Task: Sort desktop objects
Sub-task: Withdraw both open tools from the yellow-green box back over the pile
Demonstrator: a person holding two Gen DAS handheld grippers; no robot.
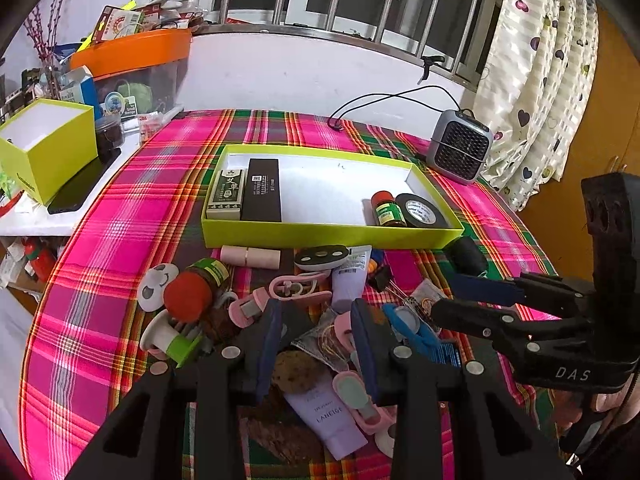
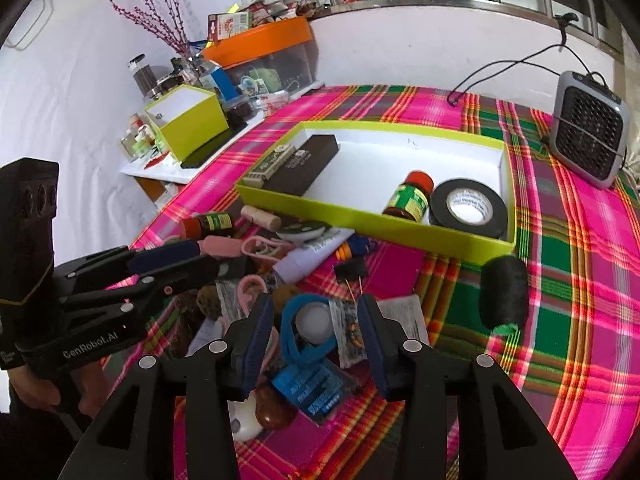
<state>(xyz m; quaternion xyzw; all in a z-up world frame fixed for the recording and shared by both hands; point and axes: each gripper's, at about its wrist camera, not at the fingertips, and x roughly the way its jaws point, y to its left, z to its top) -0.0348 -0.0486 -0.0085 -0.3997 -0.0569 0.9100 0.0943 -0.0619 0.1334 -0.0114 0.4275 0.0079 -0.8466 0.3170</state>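
A heap of small items lies on the plaid tablecloth in front of a shallow lime tray (image 1: 332, 236) (image 2: 360, 220). The tray holds a green carton (image 1: 227, 194), a black box (image 1: 262, 190), a red-capped bottle (image 2: 412, 196) and a black tape roll (image 2: 468, 208). My left gripper (image 1: 318, 320) (image 2: 204, 258) hangs open over a clear packet of rubber bands (image 1: 324, 338) and a purple tube (image 1: 328, 416). My right gripper (image 2: 314, 312) (image 1: 448, 298) is open, its fingers on either side of a blue strap with a white disc (image 2: 310, 326) without pressing on it.
A black thread spool (image 2: 502, 292) lies right of the heap, a red-lidded jar (image 1: 188, 292) and a pink tube (image 1: 250, 257) to its left. A grey fan (image 2: 588, 136) stands at the back right. A lime box (image 1: 44, 148) sits on the cluttered side table.
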